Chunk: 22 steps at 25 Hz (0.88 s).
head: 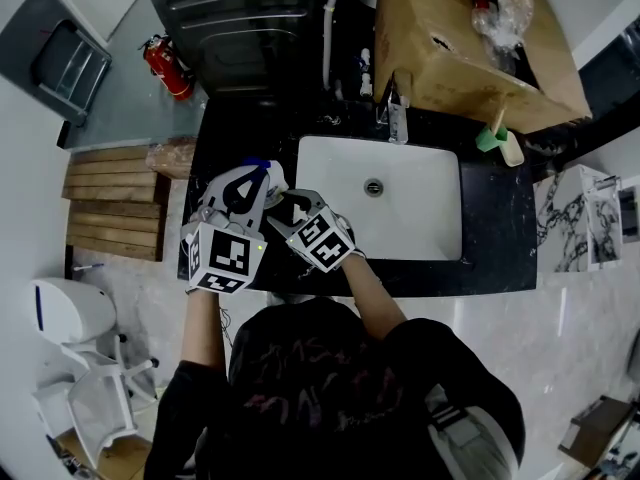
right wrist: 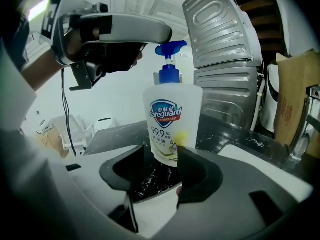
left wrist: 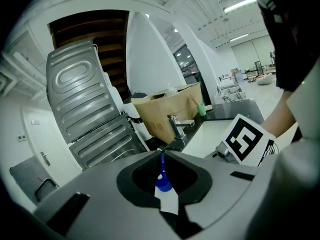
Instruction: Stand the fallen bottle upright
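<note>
Bottle (right wrist: 172, 119) stands upright on the black counter (head: 500, 218), just left of the white sink (head: 400, 168). It has a white body with a printed label and a blue pump on top.

The right gripper (right wrist: 162, 156) comes in low from the side, its jaws spread and flanking the foot of the bottle. The right-hand pad covers the bottle's lower corner. On the other side a thin dark sliver shows between jaw and bottle, so the hold looks released rather than clenched. The base sits at the jaw tips, not deep in the throat.

The left gripper (left wrist: 161, 154) is above the bottle, its jaws drawn together at the tips. Through the oval opening behind the tips, its own view shows the blue pump (left wrist: 162, 181) and a bit of white body directly beneath. From the right gripper view, that gripper (right wrist: 162, 34) sits right at the top of the pump head. Whether it is pressing on it cannot be told.

From the head view, both grippers (head: 258, 180) (head: 288, 206) crowd the same spot at the counter's left end, with the bottle (head: 262, 168) mostly covered.
</note>
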{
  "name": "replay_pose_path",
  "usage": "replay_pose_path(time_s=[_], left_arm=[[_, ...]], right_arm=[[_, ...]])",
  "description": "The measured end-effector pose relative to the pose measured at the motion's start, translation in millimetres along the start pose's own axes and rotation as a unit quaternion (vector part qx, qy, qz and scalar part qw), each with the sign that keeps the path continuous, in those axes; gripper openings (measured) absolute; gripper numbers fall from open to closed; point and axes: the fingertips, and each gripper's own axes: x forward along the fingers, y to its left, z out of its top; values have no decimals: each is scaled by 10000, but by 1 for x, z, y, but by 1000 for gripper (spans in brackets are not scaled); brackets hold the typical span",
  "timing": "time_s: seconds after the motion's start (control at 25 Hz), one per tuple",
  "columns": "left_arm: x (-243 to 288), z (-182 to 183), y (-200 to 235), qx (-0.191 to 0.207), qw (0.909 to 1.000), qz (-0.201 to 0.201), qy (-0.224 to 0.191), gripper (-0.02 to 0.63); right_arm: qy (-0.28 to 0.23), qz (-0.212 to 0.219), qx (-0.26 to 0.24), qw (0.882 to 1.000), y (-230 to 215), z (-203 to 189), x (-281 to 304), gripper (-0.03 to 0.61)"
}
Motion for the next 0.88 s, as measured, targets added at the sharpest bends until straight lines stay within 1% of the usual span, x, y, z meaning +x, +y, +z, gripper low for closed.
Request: replay_pose_path(time_s=[0.08, 0.24, 0.32, 0.48, 0.6, 0.68, 0.76, 0.88], left_arm=[[0, 0, 1, 7, 10000, 39, -13, 35], [-2, 3, 3, -338, 9993, 16, -132, 35], [-4, 5, 4, -444, 9988, 5, -191, 36], [-10, 8, 9, -729, 9966, 17, -395, 80], [-19, 7, 22, -1180, 9908, 162, -642, 80], [-24, 4, 32, -1439, 9864, 306, -737, 80], [-28, -3, 40, -1582, 9836, 454, -744, 78], [-34, -15, 49, -1763, 9792, 676, -749, 63]], right_arm=[[-20, -11, -6, 10000, 0, 1, -3, 224], [-53, -88, 22, 9999, -2, 2, -15, 213], [-107, -151, 46, 9998, -5, 2, -20, 201], [-297, -379, 117, 9988, -15, 8, -30, 140], [-508, -647, 184, 9964, -26, 17, -42, 77], [-674, -809, 220, 9942, -34, 24, -50, 34], [-794, -935, 246, 9921, -41, 28, -57, 15], [-863, -1057, 241, 9904, -47, 33, -66, 15]])
